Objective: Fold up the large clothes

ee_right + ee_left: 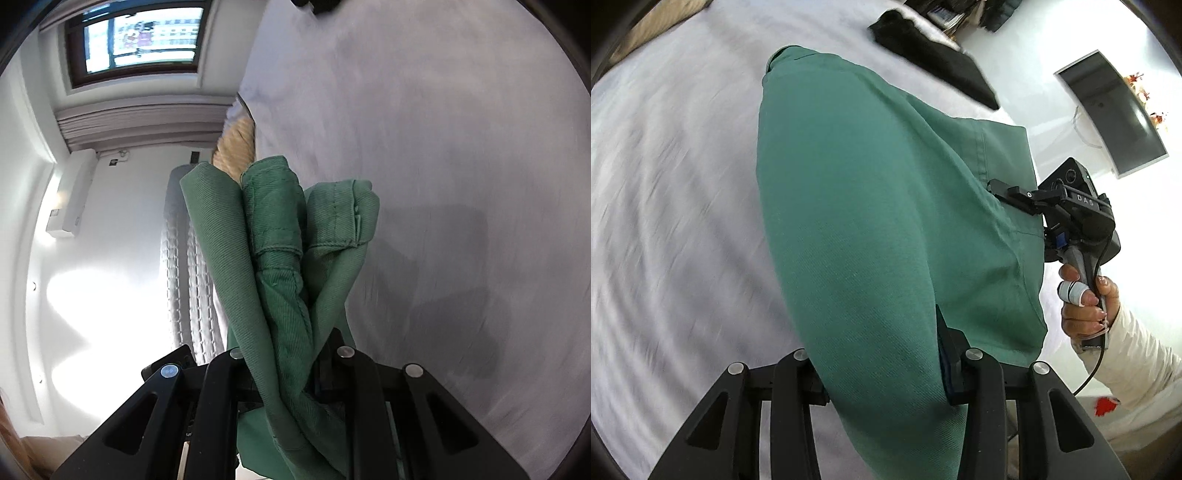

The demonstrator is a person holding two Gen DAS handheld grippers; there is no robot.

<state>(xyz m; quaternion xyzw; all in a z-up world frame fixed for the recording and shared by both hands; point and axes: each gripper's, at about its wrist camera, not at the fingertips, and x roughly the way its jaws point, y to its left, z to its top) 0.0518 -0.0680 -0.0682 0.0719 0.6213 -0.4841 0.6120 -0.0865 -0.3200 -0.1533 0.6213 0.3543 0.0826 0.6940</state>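
A large green garment hangs lifted above the white bed sheet, stretched between both grippers. My left gripper is shut on a thick fold of it at the bottom of the left wrist view; the cloth hides its left finger. At the garment's right edge, my right gripper is clamped on the cloth, held by a person's hand in a white sleeve. In the right wrist view, my right gripper pinches several bunched folds of the green garment, which stick up past the fingers.
A black garment lies at the bed's far edge. A dark screen hangs on the white wall to the right. Beyond the bed sheet are a window, an air conditioner, a pale curtain and a tan cushion.
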